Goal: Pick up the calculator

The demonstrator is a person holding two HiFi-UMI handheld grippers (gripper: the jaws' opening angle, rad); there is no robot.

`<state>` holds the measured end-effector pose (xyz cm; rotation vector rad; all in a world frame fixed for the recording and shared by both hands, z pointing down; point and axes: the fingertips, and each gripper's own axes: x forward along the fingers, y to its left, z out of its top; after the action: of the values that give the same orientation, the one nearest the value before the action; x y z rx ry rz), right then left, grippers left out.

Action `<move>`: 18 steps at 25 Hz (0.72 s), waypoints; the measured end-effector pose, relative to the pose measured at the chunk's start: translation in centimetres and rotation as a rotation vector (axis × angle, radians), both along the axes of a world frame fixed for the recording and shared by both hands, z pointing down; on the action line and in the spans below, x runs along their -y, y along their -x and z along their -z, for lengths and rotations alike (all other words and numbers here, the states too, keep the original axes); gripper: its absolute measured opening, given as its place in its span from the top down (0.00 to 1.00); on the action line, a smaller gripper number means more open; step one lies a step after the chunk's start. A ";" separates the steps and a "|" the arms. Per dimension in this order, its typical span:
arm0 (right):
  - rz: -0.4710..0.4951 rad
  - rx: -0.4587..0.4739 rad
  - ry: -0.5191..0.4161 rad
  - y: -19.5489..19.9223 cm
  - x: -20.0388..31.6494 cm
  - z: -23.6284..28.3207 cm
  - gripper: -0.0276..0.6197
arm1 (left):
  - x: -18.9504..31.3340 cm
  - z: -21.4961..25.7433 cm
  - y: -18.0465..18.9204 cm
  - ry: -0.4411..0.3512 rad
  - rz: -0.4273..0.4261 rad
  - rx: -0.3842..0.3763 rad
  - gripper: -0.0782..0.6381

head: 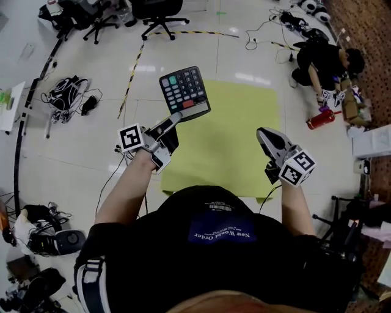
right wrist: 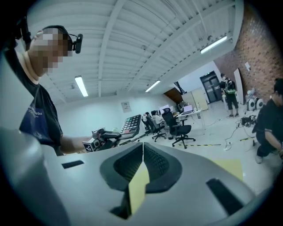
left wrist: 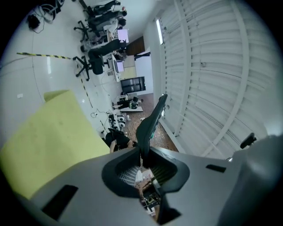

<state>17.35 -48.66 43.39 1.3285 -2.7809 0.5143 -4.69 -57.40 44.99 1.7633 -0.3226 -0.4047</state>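
A dark calculator point(head: 185, 93) with grey keys, one green key and a red one hangs in the air over the far left corner of the yellow mat point(head: 232, 134). My left gripper point(head: 177, 117) is shut on its near edge. In the left gripper view the calculator point(left wrist: 150, 126) stands edge-on between the jaws of the left gripper point(left wrist: 143, 152). My right gripper point(head: 264, 136) hovers over the mat's right side, shut and empty. In the right gripper view its jaws meet at the tip point(right wrist: 143, 148), and the calculator point(right wrist: 131, 125) shows beyond, held up by the left gripper point(right wrist: 104, 137).
A person point(head: 324, 64) crouches on the floor at the upper right beside a red item point(head: 321, 119) and boxes point(head: 372, 140). Office chairs point(head: 159, 15) stand at the far end. A bag and cables point(head: 67, 92) lie to the left, striped tape point(head: 131, 76) crosses the floor.
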 end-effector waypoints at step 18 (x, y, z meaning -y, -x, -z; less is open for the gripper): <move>0.074 -0.022 -0.107 4.6 -0.2 5.3 0.98 | -5.2 4.4 8.6 -0.110 0.158 -0.044 0.80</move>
<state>12.78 -48.49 38.06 1.2357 -2.8639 0.3505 -13.28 -52.23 40.55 1.8396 -0.4168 -0.5837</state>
